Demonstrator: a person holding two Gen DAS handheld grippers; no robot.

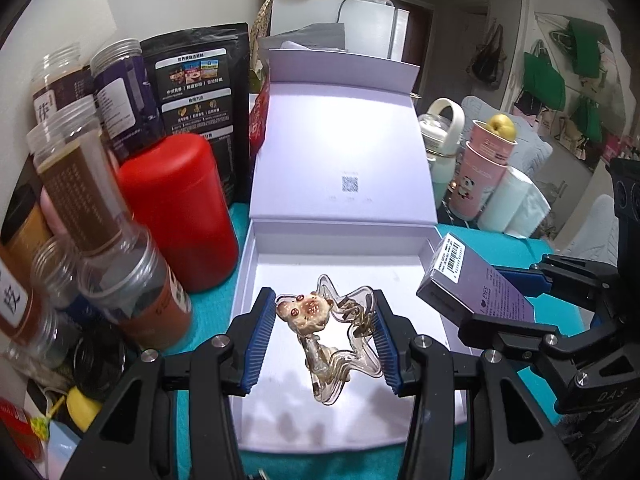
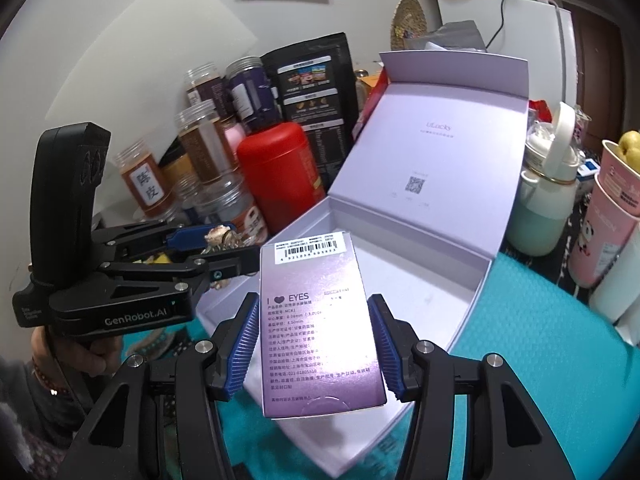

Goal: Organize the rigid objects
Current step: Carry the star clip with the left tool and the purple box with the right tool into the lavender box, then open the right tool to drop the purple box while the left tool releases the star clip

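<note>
Left wrist view: my left gripper (image 1: pixel 323 330) jaws clamp the clear star-shaped bear hair claw (image 1: pixel 328 326), brittle, held at its sides; right gripper (image 2: pixel 312 344) jaws clamp the light, stiff purple cardboard carton (image 2: pixel 316 332) over the open white box (image 1: pixel 340 268).

White box (image 1: pixel 400 248) is sitting open w/ its floor bare, so room is staying free straight down into it. Lid (image 1: pixel 340 140) is standing up along the far side, blocking approach from behind. Red canister (image 1: pixel 176 208) & jars (image 1: pixel 80 184) are crowding the worktop's left edge. Bottle (image 2: pixel 548 200) & pink cup (image 2: pixel 612 216) are hemming the right. Teal worktop (image 2: pixel 540 340) near right is lying open.
</note>
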